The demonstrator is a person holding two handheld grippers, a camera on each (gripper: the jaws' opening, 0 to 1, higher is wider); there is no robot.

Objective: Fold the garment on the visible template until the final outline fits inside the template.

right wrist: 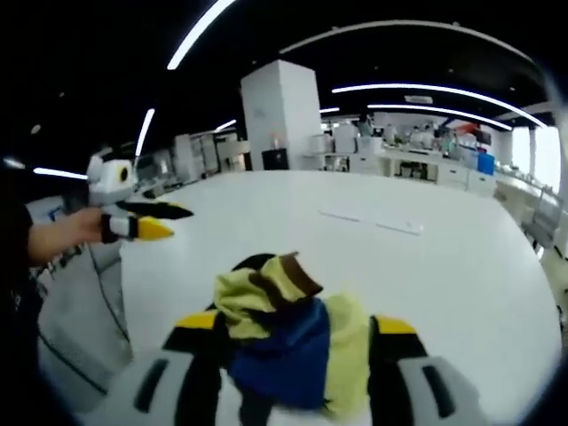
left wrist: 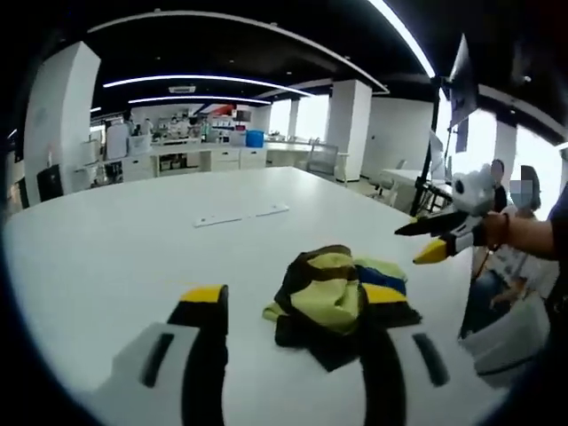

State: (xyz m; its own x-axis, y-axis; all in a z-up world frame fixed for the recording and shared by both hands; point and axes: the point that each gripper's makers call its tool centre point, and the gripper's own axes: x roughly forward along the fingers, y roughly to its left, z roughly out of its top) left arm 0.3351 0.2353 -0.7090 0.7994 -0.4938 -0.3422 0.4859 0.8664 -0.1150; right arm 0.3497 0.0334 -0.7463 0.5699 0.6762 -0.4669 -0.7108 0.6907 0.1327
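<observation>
Left gripper view: the garment lies crumpled near the surface edge, unfolded. Both the left gripper and the right gripper have fingers spread, holding nothing. Next: pinch 2 garment edges and spread it flat.

A broad white worktop spreads across a large open-plan office under long curved strip lights on a dark ceiling. Beyond its far edge stand white square pillars, a low white counter cluttered with equipment and a blue bin, and bright windows at the back. In the right gripper view the same worktop runs towards a tall white pillar, with more white cabinets along the far wall.
</observation>
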